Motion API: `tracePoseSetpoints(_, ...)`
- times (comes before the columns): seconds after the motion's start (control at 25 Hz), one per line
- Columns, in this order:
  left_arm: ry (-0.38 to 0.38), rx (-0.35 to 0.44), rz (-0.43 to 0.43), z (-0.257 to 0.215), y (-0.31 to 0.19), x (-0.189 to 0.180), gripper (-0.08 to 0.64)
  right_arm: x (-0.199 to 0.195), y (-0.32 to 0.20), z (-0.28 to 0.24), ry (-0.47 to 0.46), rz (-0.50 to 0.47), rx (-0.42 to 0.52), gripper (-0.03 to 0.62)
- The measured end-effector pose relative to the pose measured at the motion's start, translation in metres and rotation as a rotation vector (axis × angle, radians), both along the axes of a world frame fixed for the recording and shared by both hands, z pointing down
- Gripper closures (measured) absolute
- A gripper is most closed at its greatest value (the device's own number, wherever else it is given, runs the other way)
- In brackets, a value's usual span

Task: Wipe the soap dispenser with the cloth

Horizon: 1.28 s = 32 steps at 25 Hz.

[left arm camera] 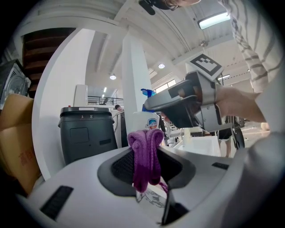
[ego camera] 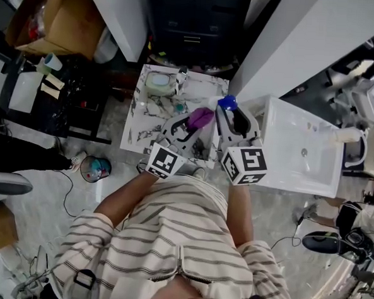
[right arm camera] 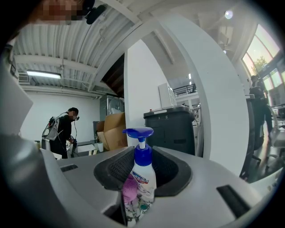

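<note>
The soap dispenser (right arm camera: 142,180), a white bottle with a blue pump, stands upright between the jaws of my right gripper (right arm camera: 143,171), which is shut on it. In the head view its blue pump (ego camera: 227,102) shows above the right gripper (ego camera: 234,120). A purple cloth (left arm camera: 145,156) hangs bunched in my left gripper (left arm camera: 148,171), which is shut on it. The left gripper (ego camera: 188,122) holds the cloth (ego camera: 201,117) close to the bottle's left side. In the right gripper view the cloth (right arm camera: 130,189) lies against the lower left of the bottle. The bottle (left arm camera: 150,121) shows just behind the cloth.
Below both grippers lies a marbled tabletop (ego camera: 136,133) with a pale green dish (ego camera: 158,82) and a small bottle (ego camera: 182,79) at its far end. A white sink (ego camera: 300,152) stands to the right. A black bin (left arm camera: 84,133) and a white pillar (left arm camera: 133,89) are ahead.
</note>
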<state>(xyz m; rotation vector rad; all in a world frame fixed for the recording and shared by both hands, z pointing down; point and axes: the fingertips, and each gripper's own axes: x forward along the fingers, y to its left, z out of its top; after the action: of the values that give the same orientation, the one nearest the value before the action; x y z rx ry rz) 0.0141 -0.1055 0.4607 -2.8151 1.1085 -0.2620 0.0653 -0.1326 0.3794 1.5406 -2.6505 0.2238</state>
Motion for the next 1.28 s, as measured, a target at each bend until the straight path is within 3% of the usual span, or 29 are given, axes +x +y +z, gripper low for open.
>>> tracePoseSetpoints(0.56, 0.094, 0.043, -0.029, -0.040, -0.004, -0.010, 0.434, 0.004, -0.003, -0.001, -0.014, -0.003, 0.001, 0.459)
tracePoseSetpoints(0.88, 0.106, 0.048, -0.047, -0.050, -0.015, -0.020, 0.434, 0.002, -0.004, -0.003, -0.020, -0.035, 0.010, 0.459)
tracePoseSetpoints(1.28, 0.134, 0.013, 0.119, -0.052, -0.015, -0.022, 0.434, -0.002, 0.005, -0.006, -0.017, -0.153, 0.034, 0.459)
